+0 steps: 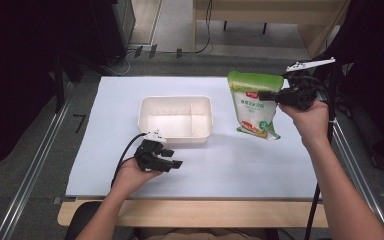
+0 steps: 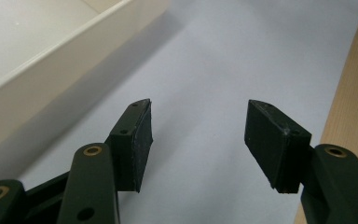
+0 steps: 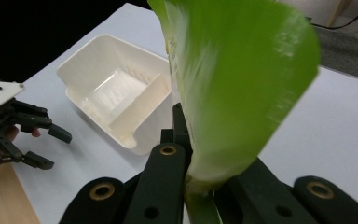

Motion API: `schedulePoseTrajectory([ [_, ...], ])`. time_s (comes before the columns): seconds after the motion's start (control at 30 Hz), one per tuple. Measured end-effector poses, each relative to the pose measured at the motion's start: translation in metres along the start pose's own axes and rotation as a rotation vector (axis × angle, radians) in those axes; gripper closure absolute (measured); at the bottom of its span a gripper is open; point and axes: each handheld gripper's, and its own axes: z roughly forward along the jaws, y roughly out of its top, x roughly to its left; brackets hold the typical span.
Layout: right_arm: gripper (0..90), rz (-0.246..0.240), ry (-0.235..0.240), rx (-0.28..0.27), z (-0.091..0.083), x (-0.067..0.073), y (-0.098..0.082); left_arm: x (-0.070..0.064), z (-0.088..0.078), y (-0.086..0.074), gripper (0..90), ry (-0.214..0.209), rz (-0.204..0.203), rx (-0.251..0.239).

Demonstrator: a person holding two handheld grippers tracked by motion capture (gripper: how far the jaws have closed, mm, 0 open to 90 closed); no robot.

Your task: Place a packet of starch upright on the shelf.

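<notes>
White paper covers your table (image 1: 240,170), and a strip of bare wood runs along the near edge. Past the far edge you can see grey floor, a wooden bench and some cables.

From the high view, your right gripper (image 1: 269,94) holds a green and white bag (image 1: 252,105) by its side, near the top. The bag hangs upright over the right part of the table, toward the far edge. Its bottom corner is close to the paper, but you cannot tell from up there if it touches. The front of the bag has a small red label near the top and a picture in yellow and red near the bottom. The writing is too small to read.

A cream tray (image 1: 175,119) sits in the middle of the table. A wall inside splits it into a big part on the left and a small part on the right. Your left gripper (image 1: 172,159) rests near the tray's near left corner, close to the near edge.

The right gripper view shows something the high view cannot: the two black jaws are pinched tight on the bag's thin green edge (image 3: 233,88). Only the plain green back shows there, blurry, with no words. The tray (image 3: 116,93) and the left gripper (image 3: 51,149) sit farther off.

The left gripper view shows its jaws (image 2: 198,140) wide apart with only white paper between them. The tray's wall (image 2: 65,70) stands just beside them.
</notes>
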Motion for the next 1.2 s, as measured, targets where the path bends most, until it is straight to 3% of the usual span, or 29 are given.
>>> schedulePoseTrajectory([
  [0.5, 90.0, -0.030, 0.084, -0.002, 0.002, 0.004, 0.037, -0.001, -0.007, -0.006, 41.2, 0.003, -0.013, -0.012],
  [0.9, 90.0, -0.079, 0.093, -0.008, 0.014, 0.024, 0.072, 0.000, -0.012, -0.011, 38.0, -0.006, -0.023, -0.012],
  [1.2, 90.0, -0.105, 0.130, -0.002, 0.031, 0.043, 0.091, 0.000, -0.014, -0.013, 37.8, -0.004, -0.023, -0.011],
])
